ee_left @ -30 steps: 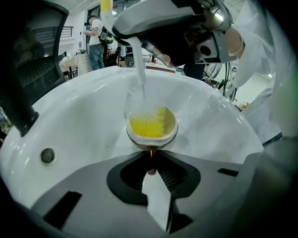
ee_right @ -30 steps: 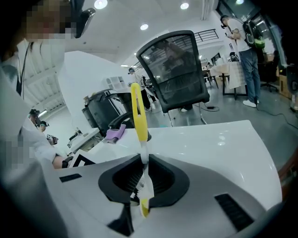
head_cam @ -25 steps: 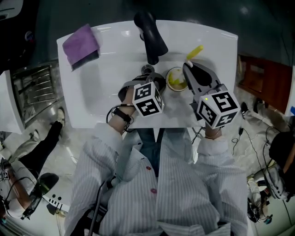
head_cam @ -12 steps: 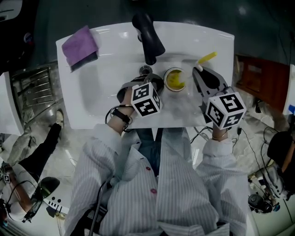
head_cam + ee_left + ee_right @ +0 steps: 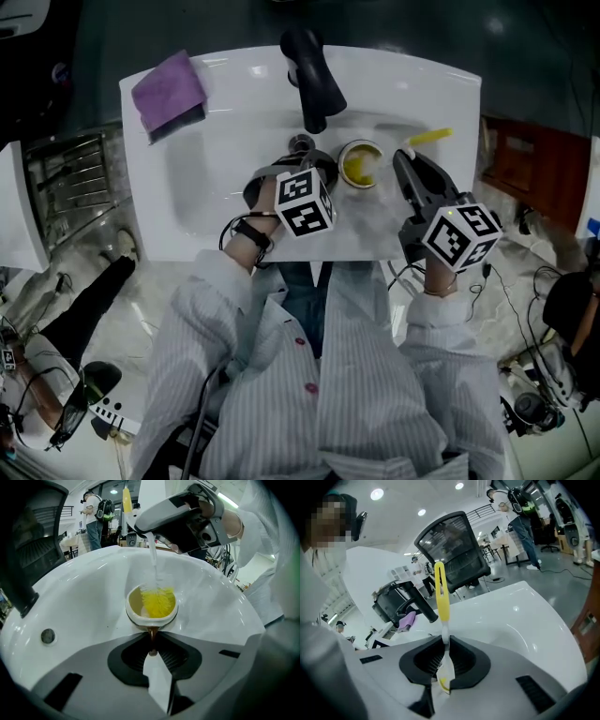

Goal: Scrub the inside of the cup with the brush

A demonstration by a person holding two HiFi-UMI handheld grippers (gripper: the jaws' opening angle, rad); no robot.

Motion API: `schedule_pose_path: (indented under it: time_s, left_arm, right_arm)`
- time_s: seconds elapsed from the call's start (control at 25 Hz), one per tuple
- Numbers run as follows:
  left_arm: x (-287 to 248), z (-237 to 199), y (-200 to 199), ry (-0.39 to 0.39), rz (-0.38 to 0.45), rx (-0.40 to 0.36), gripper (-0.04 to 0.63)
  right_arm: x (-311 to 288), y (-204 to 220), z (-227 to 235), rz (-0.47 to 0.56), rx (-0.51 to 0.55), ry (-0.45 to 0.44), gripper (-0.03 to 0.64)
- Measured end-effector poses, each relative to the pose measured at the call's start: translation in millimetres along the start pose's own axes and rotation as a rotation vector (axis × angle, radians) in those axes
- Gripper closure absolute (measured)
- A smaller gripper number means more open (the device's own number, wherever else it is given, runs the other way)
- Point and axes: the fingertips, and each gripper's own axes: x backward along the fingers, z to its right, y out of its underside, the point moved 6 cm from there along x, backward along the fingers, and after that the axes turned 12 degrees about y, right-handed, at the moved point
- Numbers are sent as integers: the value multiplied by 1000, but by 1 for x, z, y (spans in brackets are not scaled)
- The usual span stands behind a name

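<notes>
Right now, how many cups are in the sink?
1. The cup sits in the sink beside the faucet, its handle in the left gripper, the brush inside. None seem hidden.

cup (image 5: 134,603) — cream, in sink (image 5: 216,141) | brush (image 5: 158,601) — yellow bristles inside cup

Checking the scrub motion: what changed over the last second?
The right gripper, shut on the brush, moved to the person's right and back toward them, swinging the yellow handle rightward; the bristles stayed in the cup. The left gripper kept its grip on the cup's handle; cup, faucet and purple cloth did not move.
</notes>
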Motion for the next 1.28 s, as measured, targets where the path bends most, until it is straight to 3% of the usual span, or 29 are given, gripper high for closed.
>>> schedule_pose_path:
  time_s: [0.28,0.56,1.0,1.28]
  left_arm:
    - [2,1,-1,-8,-6,-13,526]
    - [1,0,2,-12,-6,-1,525]
    - [3,4,3,-19,7,10,526]
    - [2,2,5,-22,13,23,525]
  right_arm:
    - [-13,-8,-21,52,6,0,560]
    - [-41,-21,-36,61,110,-11,560]
    - [-35,-33,-8,78,210,75,561]
    - [-6,-13,0,30,203,64,560]
